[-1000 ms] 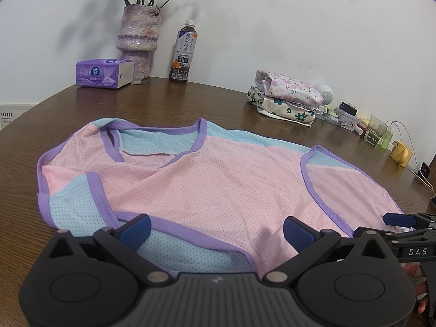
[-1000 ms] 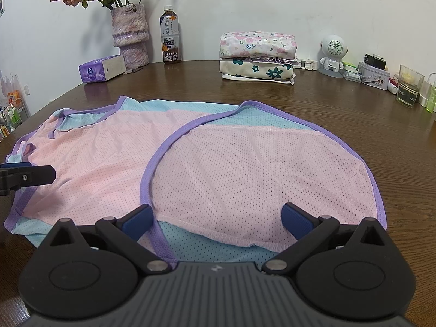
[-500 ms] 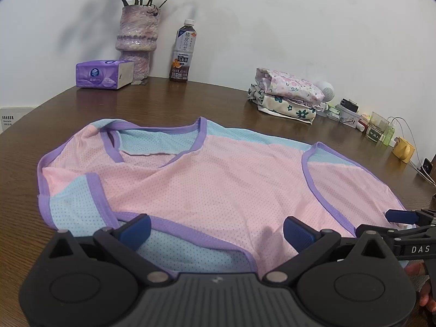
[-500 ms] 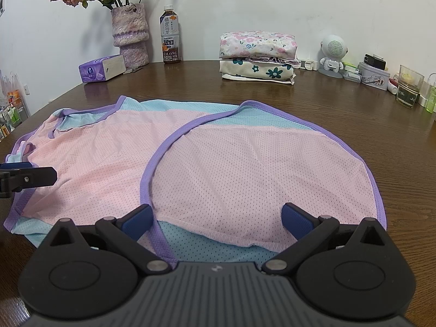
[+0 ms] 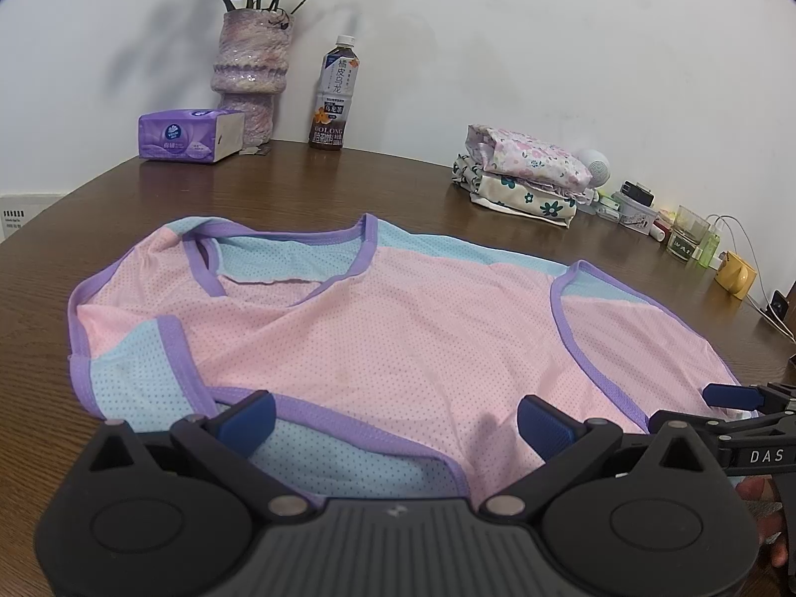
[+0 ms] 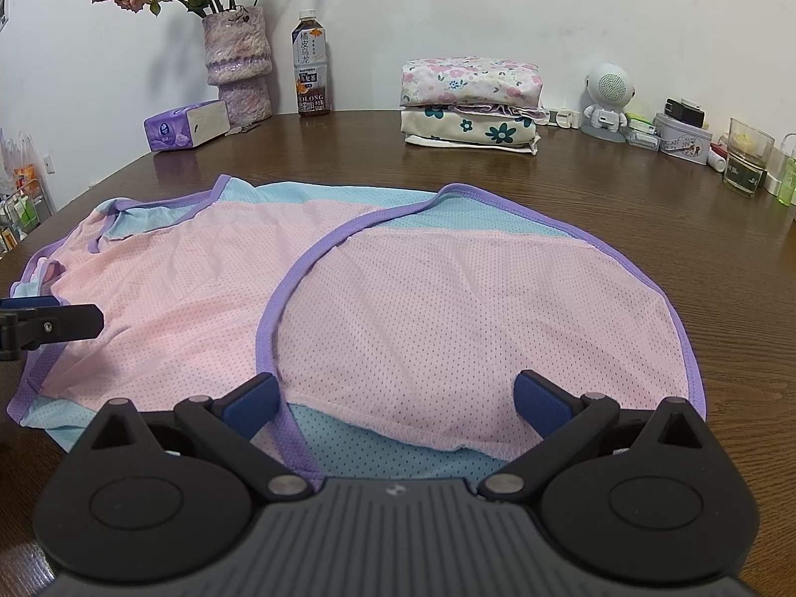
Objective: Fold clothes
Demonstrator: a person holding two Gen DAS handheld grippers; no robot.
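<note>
Both the left gripper [image 5: 395, 415] and right gripper [image 6: 393, 398] hover spread wide, holding nothing; the pink mesh top [image 5: 398, 328] lies flat on the table [image 5: 298, 184] just ahead. Best pinch both hem layers together, then lift evenly

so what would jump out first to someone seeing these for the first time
The pink and blue mesh garment with purple trim, spread flat across the near half of the brown table. Next, both open grippers, left and right, low over its near edge. At the back sits a stack of folded floral clothes.
</note>
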